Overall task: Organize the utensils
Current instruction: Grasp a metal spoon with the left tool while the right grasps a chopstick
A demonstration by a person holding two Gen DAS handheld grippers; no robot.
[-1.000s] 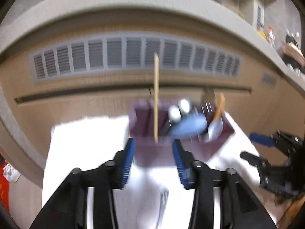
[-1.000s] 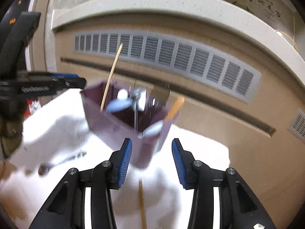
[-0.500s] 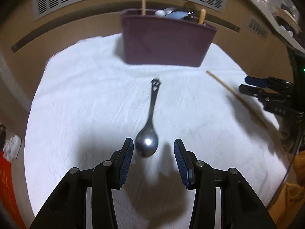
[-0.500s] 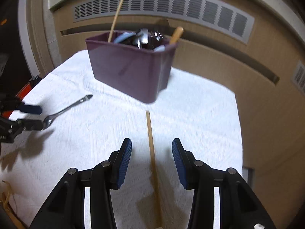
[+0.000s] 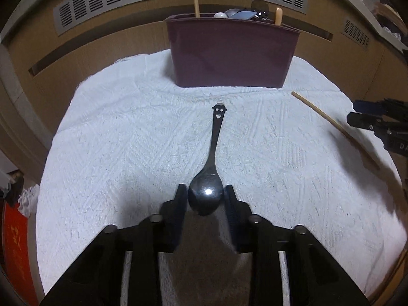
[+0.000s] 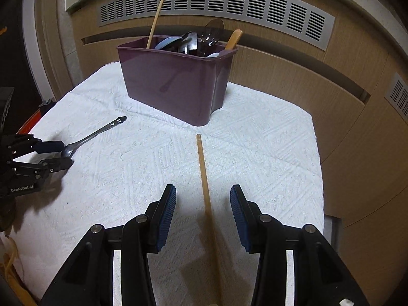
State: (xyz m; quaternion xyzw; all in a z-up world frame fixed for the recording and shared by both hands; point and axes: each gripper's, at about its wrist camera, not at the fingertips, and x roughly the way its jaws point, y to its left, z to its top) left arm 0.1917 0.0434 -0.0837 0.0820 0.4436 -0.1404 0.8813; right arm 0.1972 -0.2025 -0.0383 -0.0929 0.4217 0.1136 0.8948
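A dark metal spoon [image 5: 215, 137] with a smiley cut-out in its handle lies on the white towel [image 5: 127, 140]. My left gripper [image 5: 205, 193] is low over its bowl. The jaws are closing, with both pads against the bowl's sides. The right wrist view shows the same grip on the spoon [image 6: 94, 135] by the left gripper [image 6: 66, 154]. A wooden chopstick [image 6: 202, 163] lies between the fingers of my open right gripper [image 6: 202, 204], untouched. The purple bin [image 6: 173, 84] behind holds several utensils and another chopstick [image 6: 154, 20].
The towel [image 6: 255, 140] covers a small table in front of a wooden panel with a grey vent grille [image 6: 229, 2]. The right gripper [image 5: 353, 113] hovers by the chopstick [image 5: 329, 119] at the towel's right edge. A red object [image 5: 12, 242] sits below left.
Both grippers came down from bin height to the towel. The left jaws narrowed onto the spoon's bowl. The right gripper settled over the chopstick, its jaws unchanged.
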